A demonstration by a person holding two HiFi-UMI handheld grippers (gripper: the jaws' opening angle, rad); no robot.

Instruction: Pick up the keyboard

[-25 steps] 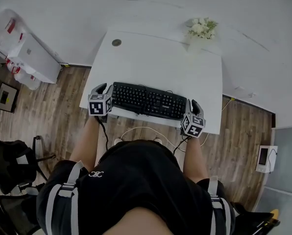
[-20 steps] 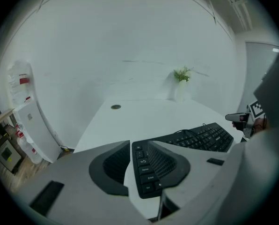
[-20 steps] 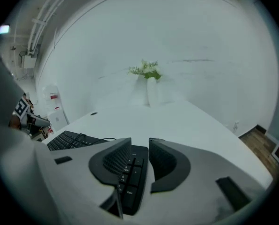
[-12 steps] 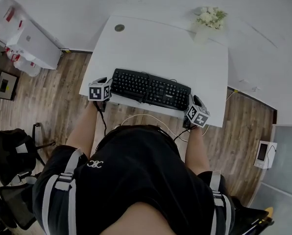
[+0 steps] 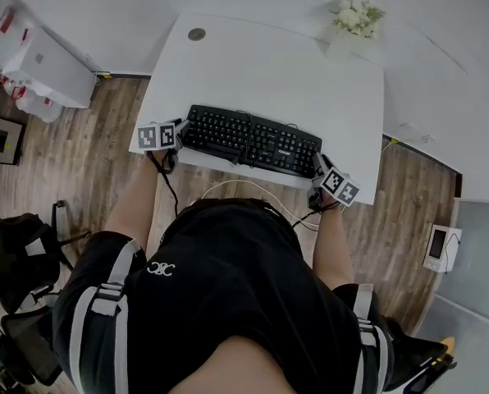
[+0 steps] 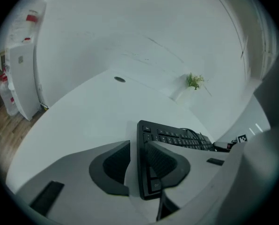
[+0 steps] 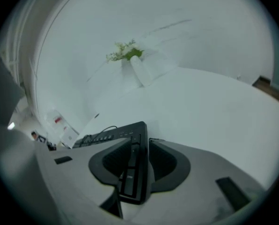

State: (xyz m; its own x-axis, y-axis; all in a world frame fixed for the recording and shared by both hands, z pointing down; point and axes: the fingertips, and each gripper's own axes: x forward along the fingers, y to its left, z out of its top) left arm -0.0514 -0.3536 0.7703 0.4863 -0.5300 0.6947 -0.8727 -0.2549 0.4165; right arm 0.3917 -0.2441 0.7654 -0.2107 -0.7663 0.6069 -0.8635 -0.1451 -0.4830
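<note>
Now the black keyboard lies along the near edge of the white table, with a gripper at each end. The left gripper straddles the left end, jaws apart, a gap showing beside one pad. The right gripper stands wide, the right end between its jaws, unsqueezed.

The keyboard is black with pale key lettering, on a plain white tabletop. The left gripper and right gripper are light grey with dark grey textured pads; their cubes carry black-and-white square markers. The floor is brown wood planking. The flowers are white with green leaves.
</note>
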